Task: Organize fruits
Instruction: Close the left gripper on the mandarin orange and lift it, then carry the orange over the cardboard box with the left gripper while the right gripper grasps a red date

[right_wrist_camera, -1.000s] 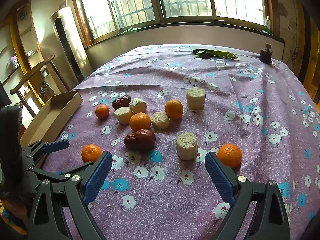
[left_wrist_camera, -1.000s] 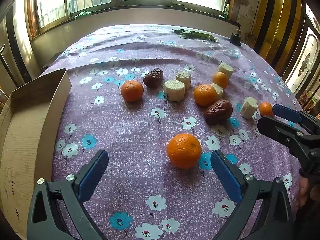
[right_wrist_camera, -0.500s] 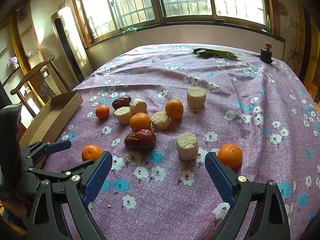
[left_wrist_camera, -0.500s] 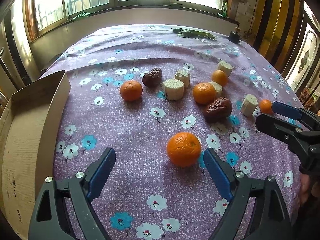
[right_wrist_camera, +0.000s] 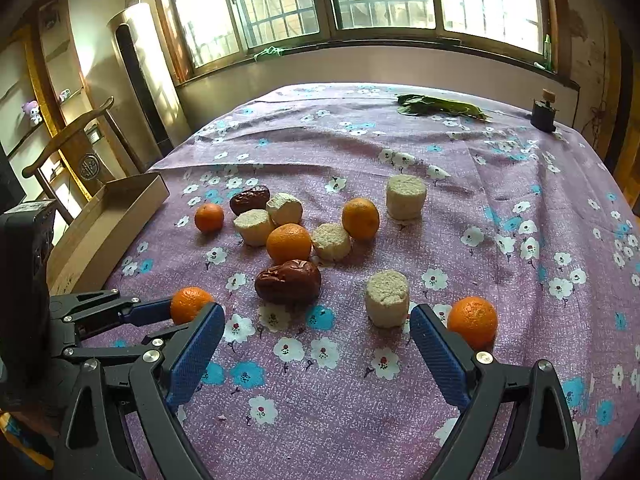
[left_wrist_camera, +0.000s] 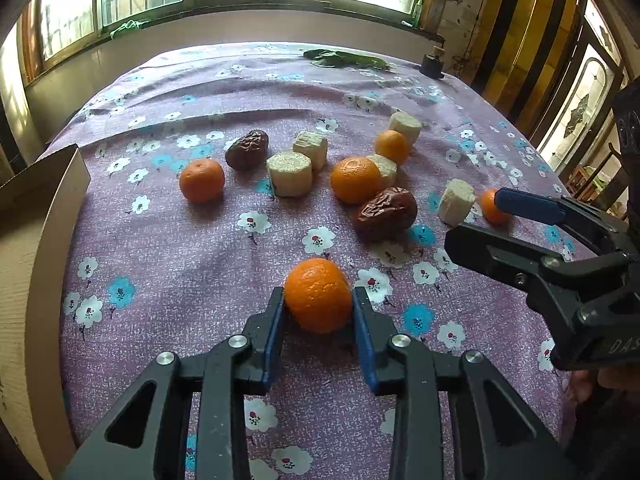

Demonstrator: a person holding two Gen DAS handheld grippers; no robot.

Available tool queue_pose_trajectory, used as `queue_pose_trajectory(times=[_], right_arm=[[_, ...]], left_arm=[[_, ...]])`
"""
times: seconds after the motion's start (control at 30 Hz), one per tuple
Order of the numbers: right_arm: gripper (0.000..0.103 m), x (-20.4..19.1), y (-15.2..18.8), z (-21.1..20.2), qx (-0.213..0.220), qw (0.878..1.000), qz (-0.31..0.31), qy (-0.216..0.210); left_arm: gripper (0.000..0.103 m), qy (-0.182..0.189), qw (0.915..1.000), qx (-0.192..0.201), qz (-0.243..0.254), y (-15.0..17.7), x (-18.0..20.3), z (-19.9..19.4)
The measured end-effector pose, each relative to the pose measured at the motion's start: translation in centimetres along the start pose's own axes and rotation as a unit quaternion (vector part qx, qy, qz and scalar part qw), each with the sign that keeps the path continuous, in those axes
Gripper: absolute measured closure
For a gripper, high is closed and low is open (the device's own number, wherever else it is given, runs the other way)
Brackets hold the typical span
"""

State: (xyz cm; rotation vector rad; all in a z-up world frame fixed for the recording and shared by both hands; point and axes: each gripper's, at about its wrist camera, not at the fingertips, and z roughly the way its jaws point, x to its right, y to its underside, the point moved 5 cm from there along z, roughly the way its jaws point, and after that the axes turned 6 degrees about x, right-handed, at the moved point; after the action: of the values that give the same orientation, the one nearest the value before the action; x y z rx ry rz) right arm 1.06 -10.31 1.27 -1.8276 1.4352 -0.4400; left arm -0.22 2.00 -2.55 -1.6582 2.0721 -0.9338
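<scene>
The round orange mandarin (left_wrist_camera: 318,295) is clamped between the blue pads of the left gripper (left_wrist_camera: 319,312), low on the purple floral worktop (left_wrist_camera: 200,256). At nine o'clock, the cardboard tray (left_wrist_camera: 24,240) is probably its destination. The right gripper (right_wrist_camera: 316,344) is held spread wide, empty.

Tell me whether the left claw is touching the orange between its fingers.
Touching. The left wrist view shows both blue fingers of the left claw pressed against the sides of the orange, with no gap on either side.
</scene>
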Motion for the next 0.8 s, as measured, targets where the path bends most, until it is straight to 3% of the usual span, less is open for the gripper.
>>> queue_pose_trajectory(times=[0.1,0.3,0.63,0.67,0.73,0.8], right_arm=[[0.008,-0.5,-0.2,0.3,-0.006,1.000,-0.012,0.003],[0.012,-1.4,-0.7,1.2,-0.016,1.000,-0.023,-0.003],[0.013,-3.2,-1.7,4.7,-0.039,0.997,-0.064,0.005],[0.015,-3.1,-1.6,5.3,-0.046,0.997,-0.067,0.011],[0.036,-3.2,-1.1,6.3,-0.066,0.995,-0.073,0.006],[0.049,-3.1,-0.5,6.9,-0.080,0.994,-0.077,0.003]], left_arm=[[0.073,0.002,1.0000,-0.001,-0.009,0.1,-0.3,-0.2],[0.073,-0.031,0.9994,0.001,-0.016,0.1,-1.8,-1.5],[0.073,-0.060,0.9971,0.032,-0.033,-0.6,-4.9,-6.1],[0.073,-0.061,0.9970,0.033,-0.034,-0.7,-5.0,-6.3],[0.073,-0.063,0.9967,0.036,-0.036,-0.7,-5.3,-6.8],[0.073,-0.068,0.9962,0.038,-0.039,-0.8,-5.8,-7.3]])
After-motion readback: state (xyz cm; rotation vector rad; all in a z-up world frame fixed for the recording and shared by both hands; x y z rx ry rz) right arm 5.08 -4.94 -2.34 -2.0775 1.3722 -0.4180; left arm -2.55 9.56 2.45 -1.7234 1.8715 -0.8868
